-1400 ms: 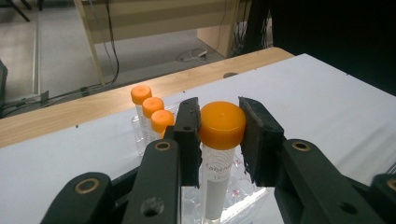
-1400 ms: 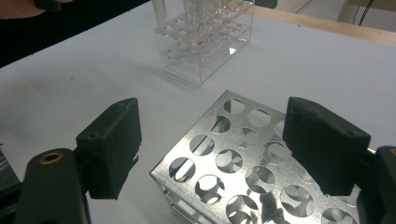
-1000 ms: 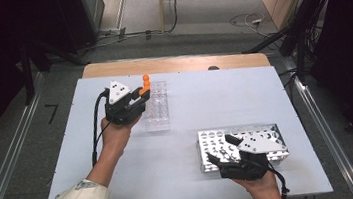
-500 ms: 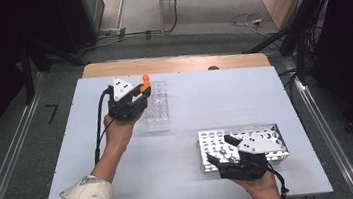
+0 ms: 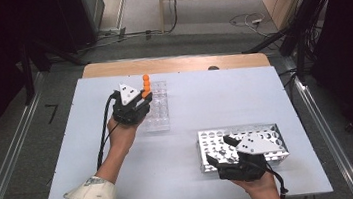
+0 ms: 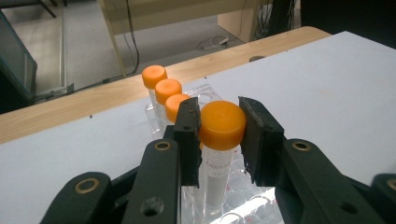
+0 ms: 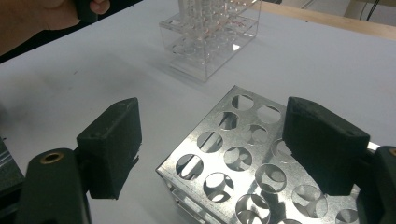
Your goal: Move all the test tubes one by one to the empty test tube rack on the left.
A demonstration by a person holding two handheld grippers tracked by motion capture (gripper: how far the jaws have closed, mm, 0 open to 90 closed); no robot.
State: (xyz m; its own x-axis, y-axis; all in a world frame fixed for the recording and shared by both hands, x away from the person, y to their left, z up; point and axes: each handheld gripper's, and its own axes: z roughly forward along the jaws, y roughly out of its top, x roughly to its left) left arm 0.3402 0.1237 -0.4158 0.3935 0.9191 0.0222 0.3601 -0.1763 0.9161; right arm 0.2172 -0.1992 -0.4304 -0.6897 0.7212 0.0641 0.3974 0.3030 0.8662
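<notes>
At upper left of the high view, the left gripper (image 5: 144,94) has its jaws clamped on the orange cap of a tube (image 6: 219,140) standing in a clear rack (image 5: 158,112). At lower right, the right gripper (image 5: 219,150) hovers with jaws wide apart over a metal rack (image 5: 269,136).

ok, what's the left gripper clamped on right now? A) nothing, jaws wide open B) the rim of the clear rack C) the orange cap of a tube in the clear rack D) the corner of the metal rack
C: in the left gripper view the left gripper has both pads pressed against the orange cap of a tube standing in the clear rack, with three more capped tubes lined up behind it.
</notes>
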